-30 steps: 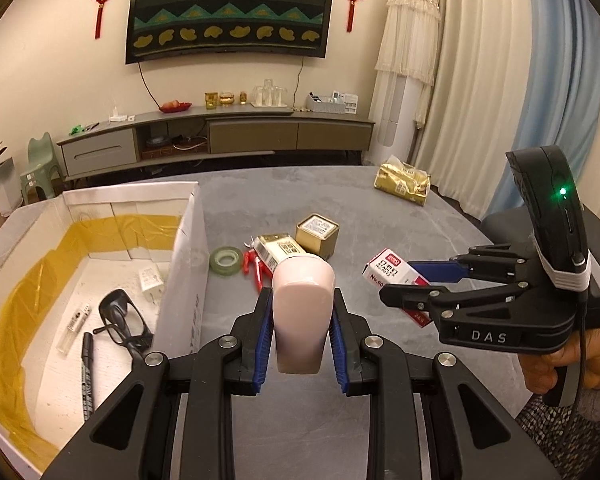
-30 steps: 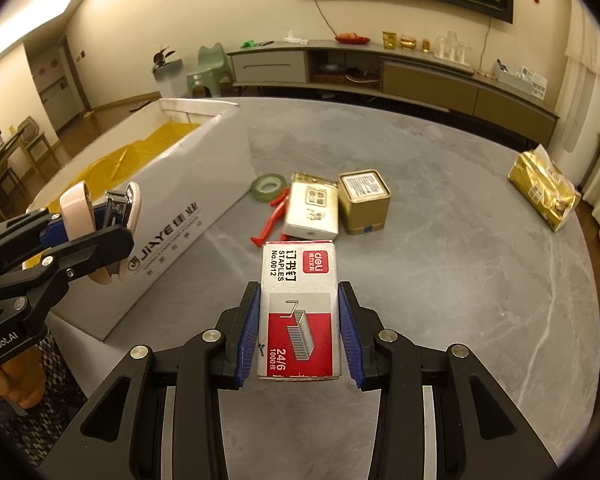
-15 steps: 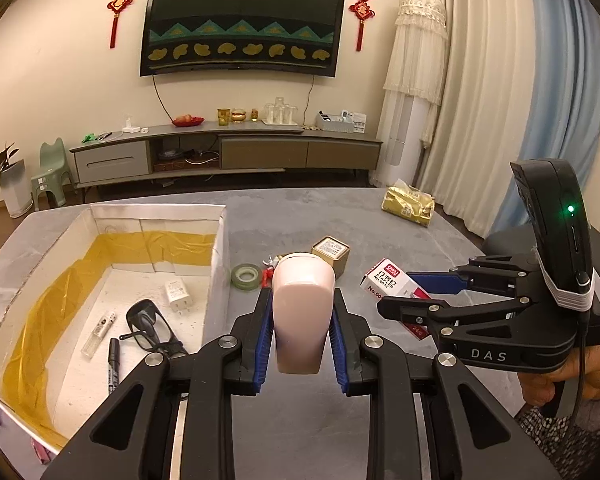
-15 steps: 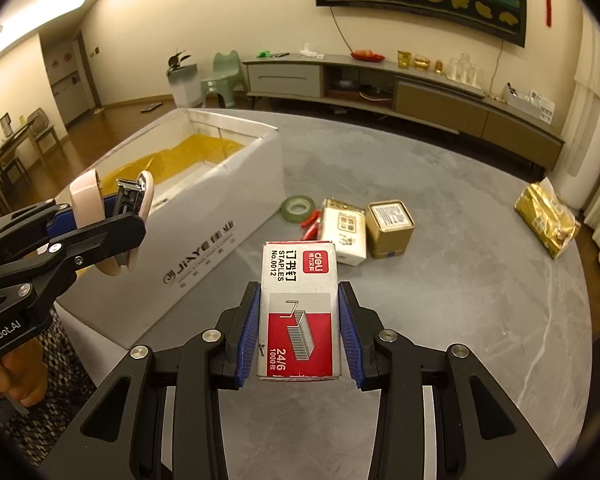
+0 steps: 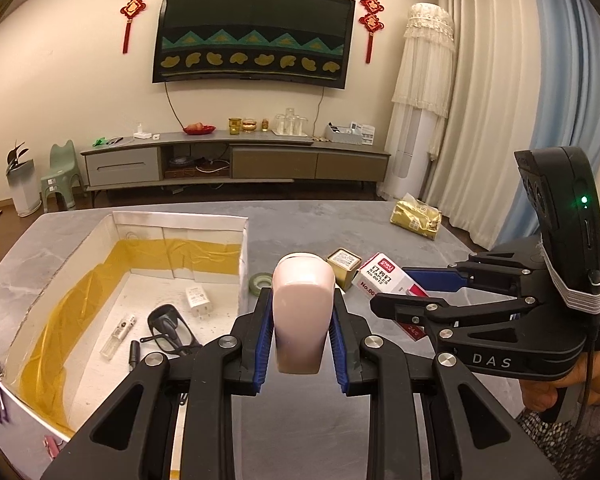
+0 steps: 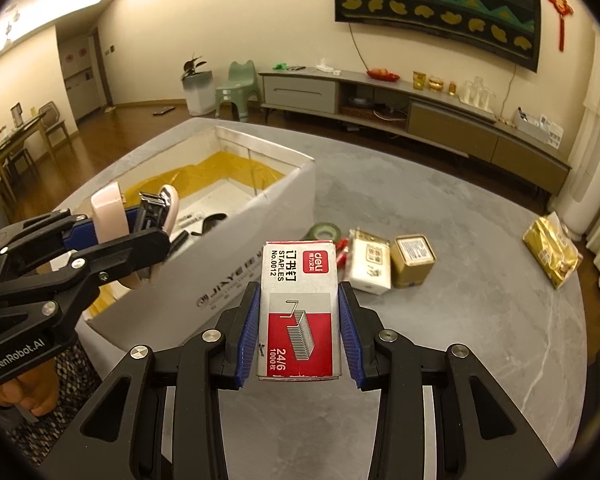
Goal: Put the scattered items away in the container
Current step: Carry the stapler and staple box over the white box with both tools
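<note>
Two items ride clamped, my left claw (image 5: 299, 316) gripping the pink plastic stapler (image 5: 302, 312), right claw (image 6: 299, 332) the red-and-white cardboard staple box (image 6: 299, 304), beside the white cardboard container (image 5: 242, 248); several await on the tabletop (image 6: 480, 320).

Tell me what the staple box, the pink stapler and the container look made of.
Staple box: printed paperboard, slightly glossy, with crisp folded edges. Pink stapler: probably smooth satin plastic shell; the right wrist view shows shiny metal works inside. Container: white cardboard, matte, printed lettering, yellowish tape lining its inside walls.
</note>
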Motion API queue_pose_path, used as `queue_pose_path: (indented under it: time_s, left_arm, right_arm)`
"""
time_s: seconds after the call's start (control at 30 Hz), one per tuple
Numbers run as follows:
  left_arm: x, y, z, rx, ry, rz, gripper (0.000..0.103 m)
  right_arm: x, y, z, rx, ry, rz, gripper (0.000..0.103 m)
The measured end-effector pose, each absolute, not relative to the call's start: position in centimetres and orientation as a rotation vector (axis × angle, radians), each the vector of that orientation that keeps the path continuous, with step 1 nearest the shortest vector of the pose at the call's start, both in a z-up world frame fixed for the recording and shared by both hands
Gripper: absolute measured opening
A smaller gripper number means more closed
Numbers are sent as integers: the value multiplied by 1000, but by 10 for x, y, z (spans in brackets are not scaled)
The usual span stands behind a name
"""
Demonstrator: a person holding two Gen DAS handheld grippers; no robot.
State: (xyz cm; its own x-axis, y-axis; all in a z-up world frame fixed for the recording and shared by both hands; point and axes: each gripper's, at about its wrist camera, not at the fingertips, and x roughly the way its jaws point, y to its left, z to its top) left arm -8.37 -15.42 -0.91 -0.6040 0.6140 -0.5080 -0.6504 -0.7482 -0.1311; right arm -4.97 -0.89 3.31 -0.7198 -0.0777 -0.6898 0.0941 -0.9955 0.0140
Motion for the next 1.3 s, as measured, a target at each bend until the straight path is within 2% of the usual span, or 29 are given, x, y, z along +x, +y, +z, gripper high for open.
queue_pose_path:
  time_s: [0.8, 1.3]
  left_arm:
    - [-102, -221, 5, -671, -30, 2424, 27]
    - [-127, -251, -14, -788, -80, 2470, 27]
  right_arm:
    - [-78, -69, 50, 1055, 95, -2782, 39]
    - [-105, -100, 55, 1031, 106, -2742, 39]
